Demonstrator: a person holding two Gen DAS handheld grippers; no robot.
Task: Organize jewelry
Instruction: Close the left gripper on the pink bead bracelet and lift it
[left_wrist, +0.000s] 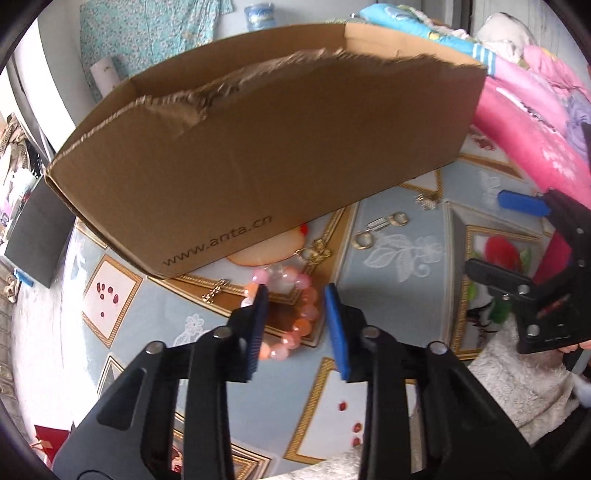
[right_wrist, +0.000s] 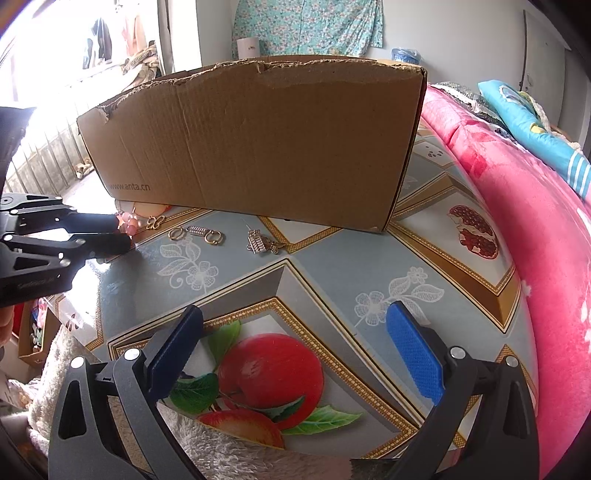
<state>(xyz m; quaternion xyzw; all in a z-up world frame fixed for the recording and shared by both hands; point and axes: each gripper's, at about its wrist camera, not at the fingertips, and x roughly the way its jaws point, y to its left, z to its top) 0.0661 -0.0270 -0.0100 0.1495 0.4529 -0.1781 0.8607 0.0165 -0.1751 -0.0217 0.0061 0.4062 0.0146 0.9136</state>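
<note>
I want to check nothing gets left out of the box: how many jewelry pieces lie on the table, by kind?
Pink bead bracelet: 1
Gold hoop earrings: 2
Silver clasp between the hoops: 1
Silver charm pendant: 1
Gold butterfly-shaped piece: 1
Small gold chain piece: 1
Total: 7

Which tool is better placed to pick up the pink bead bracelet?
Probably the left tool: its open pads already straddle the pink bead bracelet. The right tool hovers open above the printed apple, away from it.

Cardboard box (left_wrist: 258, 155) hides part of shell-like, perhaps, pendant (left_wrist: 266, 251).
</note>
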